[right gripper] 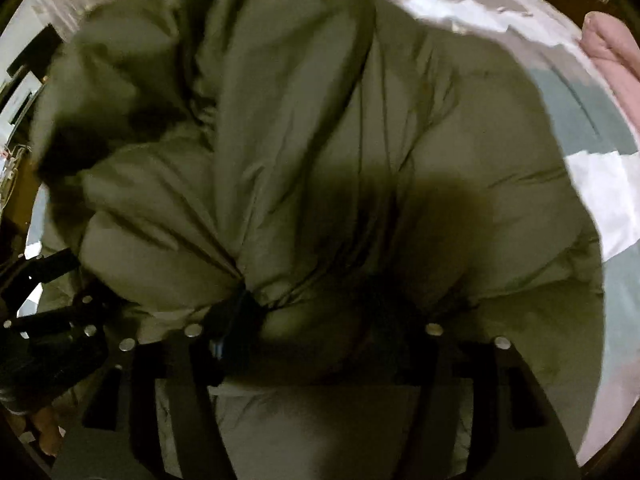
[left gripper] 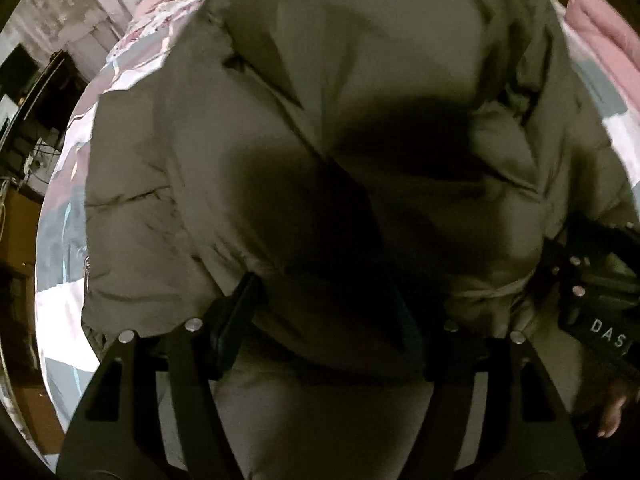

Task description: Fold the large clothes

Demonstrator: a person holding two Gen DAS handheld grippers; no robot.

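Note:
A big olive-green padded jacket fills both views and lies bunched on a bed. My left gripper has its jaws around a thick fold of the jacket's near edge. My right gripper also grips a gathered fold of the jacket, with creases running into its left finger. The right gripper shows at the right edge of the left wrist view, and the left gripper shows at the left edge of the right wrist view. Both fingertips are partly buried in cloth.
The bed has a patchwork sheet of white, grey and pink, also seen in the right wrist view. A pink blanket lies at the far right. Dark furniture stands left of the bed.

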